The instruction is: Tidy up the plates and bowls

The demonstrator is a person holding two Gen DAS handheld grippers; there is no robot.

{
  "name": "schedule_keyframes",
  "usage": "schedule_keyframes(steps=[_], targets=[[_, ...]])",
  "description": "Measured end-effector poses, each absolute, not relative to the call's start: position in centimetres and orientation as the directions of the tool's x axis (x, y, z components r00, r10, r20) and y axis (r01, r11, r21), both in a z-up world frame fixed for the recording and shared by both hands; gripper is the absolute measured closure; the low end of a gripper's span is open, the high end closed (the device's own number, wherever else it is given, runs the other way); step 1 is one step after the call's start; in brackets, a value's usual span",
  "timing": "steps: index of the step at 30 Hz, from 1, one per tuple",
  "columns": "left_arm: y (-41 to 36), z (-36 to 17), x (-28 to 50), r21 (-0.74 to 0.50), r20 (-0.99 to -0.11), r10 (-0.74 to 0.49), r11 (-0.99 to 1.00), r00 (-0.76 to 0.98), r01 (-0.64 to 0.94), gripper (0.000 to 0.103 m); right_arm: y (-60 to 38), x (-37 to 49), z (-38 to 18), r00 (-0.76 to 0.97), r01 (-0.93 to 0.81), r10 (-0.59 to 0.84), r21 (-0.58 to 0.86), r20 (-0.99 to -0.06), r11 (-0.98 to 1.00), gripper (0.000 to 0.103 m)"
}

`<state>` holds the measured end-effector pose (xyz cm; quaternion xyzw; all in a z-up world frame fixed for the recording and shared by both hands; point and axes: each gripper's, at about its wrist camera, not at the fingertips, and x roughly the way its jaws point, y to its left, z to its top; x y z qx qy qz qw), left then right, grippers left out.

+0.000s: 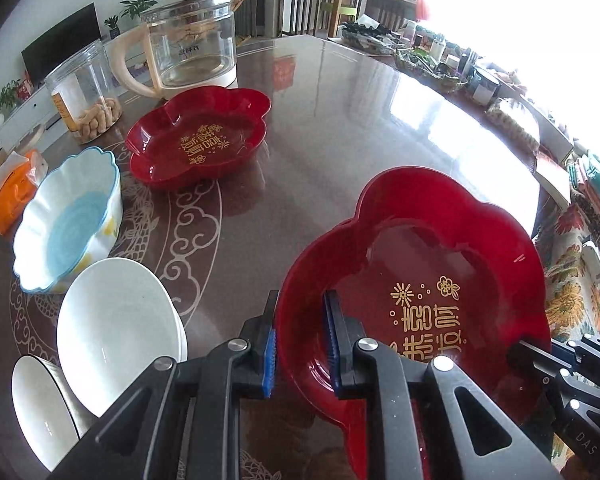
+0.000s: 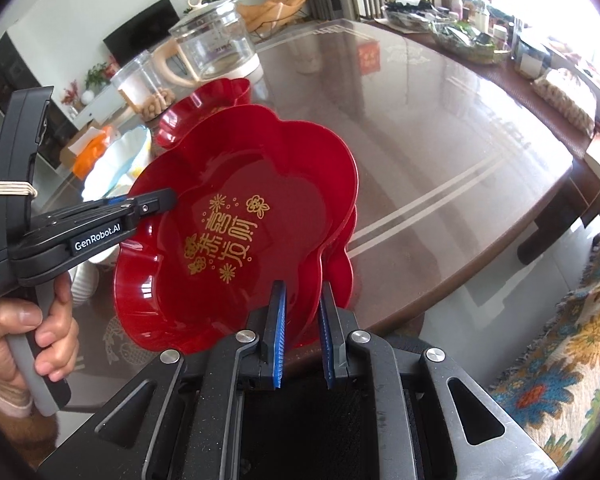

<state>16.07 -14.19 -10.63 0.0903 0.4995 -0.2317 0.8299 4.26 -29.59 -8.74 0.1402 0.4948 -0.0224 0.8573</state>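
Partly hidden, a lower red plate [image 2: 342,276] underlies the held red plate [image 2: 236,220].

Glossy brown table [image 1: 340,120], red plate [image 1: 198,136], white bowls [image 1: 116,320], glass kettle [image 1: 192,56]

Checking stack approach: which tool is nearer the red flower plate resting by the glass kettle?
Left. The left tool grips the carried red plate on the side facing that resting red plate; the right tool holds the opposite rim, farther away.
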Motion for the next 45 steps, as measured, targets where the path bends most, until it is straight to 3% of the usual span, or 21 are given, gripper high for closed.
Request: schedule_keyframes(steps=[9, 12, 14, 17, 21, 28, 34, 40, 45], targets=[[-14.3, -12.1, 15.2, -0.05, -0.875, -0.274, 0.871, 0.4, 0.488, 0.085, -30.3, 5.4, -10.9, 0.508, 0.198, 0.032, 0.153, -0.861, 0.968, 0.086], [-14.5, -12.0, 15.2, -0.015, -0.873, -0.245, 0.877, 0.422, 0.48, 0.074, -30.1, 5.4, -10.9, 0.524, 0.184, 0.019, 0.135, -0.852, 0.974, 0.082], [-14.3, -11.4, 15.1, -0.004, -0.864, -0.243, 0.88, 0.442, 0.475, 0.057, -30.2, 5.3, -10.9, 0.529, 0.191, 0.03, 0.153, -0.848, 0.97, 0.08], [-13.5, -9.8, 14.8, -0.001, -0.834, -0.255, 0.888, 0.49, 0.46, 0.041, -30.3, 5.0, -10.4, 0.545, 0.193, 0.046, 0.178, -0.837, 0.965, 0.057], [-11.7, -6.9, 13.7, 0.004, -0.785, -0.261, 0.904, 0.561, 0.427, 0.029, -30.0, 4.1, -8.6, 0.598, 0.194, 0.045, 0.2, -0.8, 0.96, 0.049], [-7.7, -3.1, 7.7, -0.092, -0.634, -0.32, 0.935, 0.704, 0.342, 0.004, -26.5, -1.0, -3.8, 0.786, 0.224, -0.126, 0.088, -0.606, 0.971, 0.029], [-5.9, -3.5, 3.8, -0.108, -0.587, -0.327, 0.938, 0.741, 0.329, 0.004, -22.1, -6.7, -5.8, 0.898, 0.24, -0.231, -0.023, -0.374, 0.971, 0.029], [-4.1, -3.4, 1.7, -0.093, -0.524, -0.279, 0.958, 0.805, 0.272, 0.004, -20.2, -8.0, -5.5, 0.934, 0.193, -0.209, -0.081, -0.289, 0.978, 0.028], [-3.1, -3.2, 1.1, -0.108, -0.494, -0.266, 0.963, 0.828, 0.245, 0.004, -19.5, -7.5, -5.6, 0.941, 0.153, -0.18, -0.115, -0.287, 0.982, 0.026]])
